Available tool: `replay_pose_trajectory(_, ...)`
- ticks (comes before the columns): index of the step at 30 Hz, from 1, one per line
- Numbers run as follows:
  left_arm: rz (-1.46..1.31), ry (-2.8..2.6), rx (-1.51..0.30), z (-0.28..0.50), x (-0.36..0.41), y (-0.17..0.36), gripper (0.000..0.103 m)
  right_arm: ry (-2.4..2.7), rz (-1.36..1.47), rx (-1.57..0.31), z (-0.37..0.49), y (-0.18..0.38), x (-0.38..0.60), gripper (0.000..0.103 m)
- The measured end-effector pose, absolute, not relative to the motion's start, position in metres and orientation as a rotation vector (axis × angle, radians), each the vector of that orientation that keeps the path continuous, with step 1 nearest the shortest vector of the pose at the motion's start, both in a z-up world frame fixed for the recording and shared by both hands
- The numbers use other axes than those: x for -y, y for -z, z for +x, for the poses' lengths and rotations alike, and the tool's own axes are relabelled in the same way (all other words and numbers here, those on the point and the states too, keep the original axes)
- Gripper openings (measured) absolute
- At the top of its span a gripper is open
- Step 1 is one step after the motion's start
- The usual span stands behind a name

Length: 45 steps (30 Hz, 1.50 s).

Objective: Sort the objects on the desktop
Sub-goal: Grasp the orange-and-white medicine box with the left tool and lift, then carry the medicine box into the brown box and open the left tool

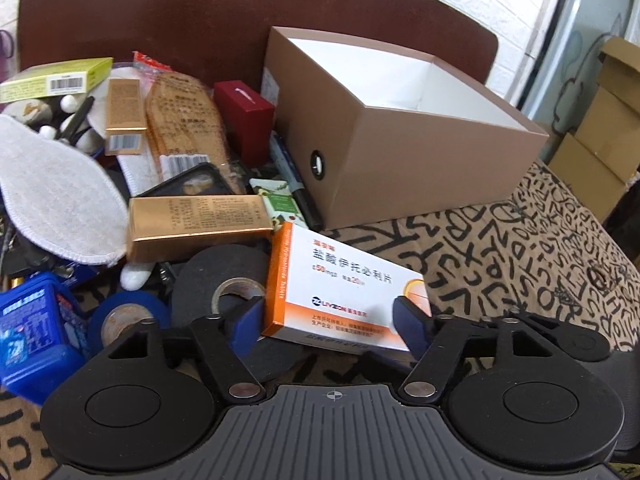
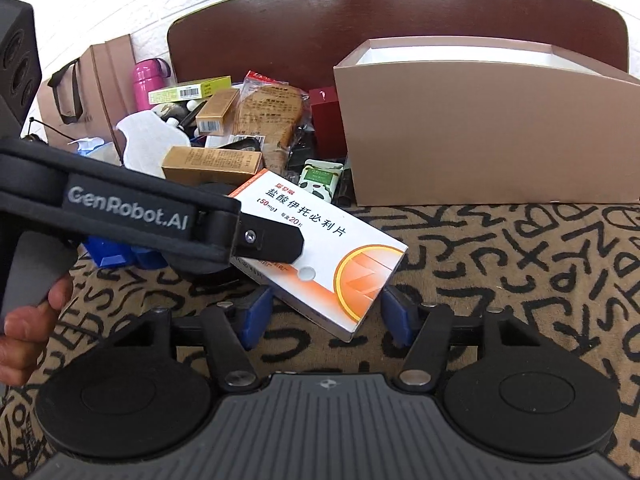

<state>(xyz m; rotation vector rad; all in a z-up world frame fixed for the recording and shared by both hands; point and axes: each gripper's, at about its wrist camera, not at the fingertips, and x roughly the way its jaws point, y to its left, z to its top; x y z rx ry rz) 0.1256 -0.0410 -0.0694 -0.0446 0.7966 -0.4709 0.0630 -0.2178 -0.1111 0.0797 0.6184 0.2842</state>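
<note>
Item: white-and-orange medicine box [image 2: 320, 248], at the centre of the right wrist view and lower centre of the left wrist view. It lies tilted, its far end propped on a black tape roll [image 1: 224, 276] at the edge of the clutter, its near end over the patterned cloth [image 2: 500, 272]. We judge it was chosen first because it sits outermost on the pile and nearest the open brown carton [image 1: 400, 152].

Holders: our left gripper [image 1: 328, 324] brackets one end of the box, blue pads at both edges, seemingly touching. Our right gripper [image 2: 326, 316] brackets the orange corner, one pad touching the right edge; the left pad sits slightly off. Both are partly closed around the box; we cannot tell whether either grip is yet firm.

Pose: both tools point forward and down at the box. The left tool crosses the right wrist view from the left edge, a hand [image 2: 28, 332] on its handle at lower left.

Surroundings: gold boxes [image 1: 196, 220], insoles, a red box [image 1: 248, 116], and a blue container [image 1: 36, 332] fill the left of the left wrist view. The carton, upper right, looks empty.
</note>
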Motion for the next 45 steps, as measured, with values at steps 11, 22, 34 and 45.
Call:
replay_pose_trajectory(11, -0.068, 0.452, -0.793, 0.109, 0.042, 0.059, 0.071, -0.299, 0.047, -0.594, 0.044, 0.098, 0.223, 0.06)
replay_pose_trajectory(22, -0.03, 0.603, -0.915, 0.072, 0.067, 0.085, 0.084, -0.281, -0.022, -0.665, -0.01, 0.108, 0.253, 0.068)
replay_pose_trajectory(34, -0.042, 0.622, -0.91, 0.086, 0.073, 0.088, 0.078, -0.279, -0.037, -0.653, -0.002, 0.112, 0.248, 0.069)
replay_pose_trajectory(45, -0.029, 0.61, -0.847, 0.089, 0.076, 0.06, 0.067, -0.272, -0.101, -0.615, 0.006, 0.087, 0.247, 0.067)
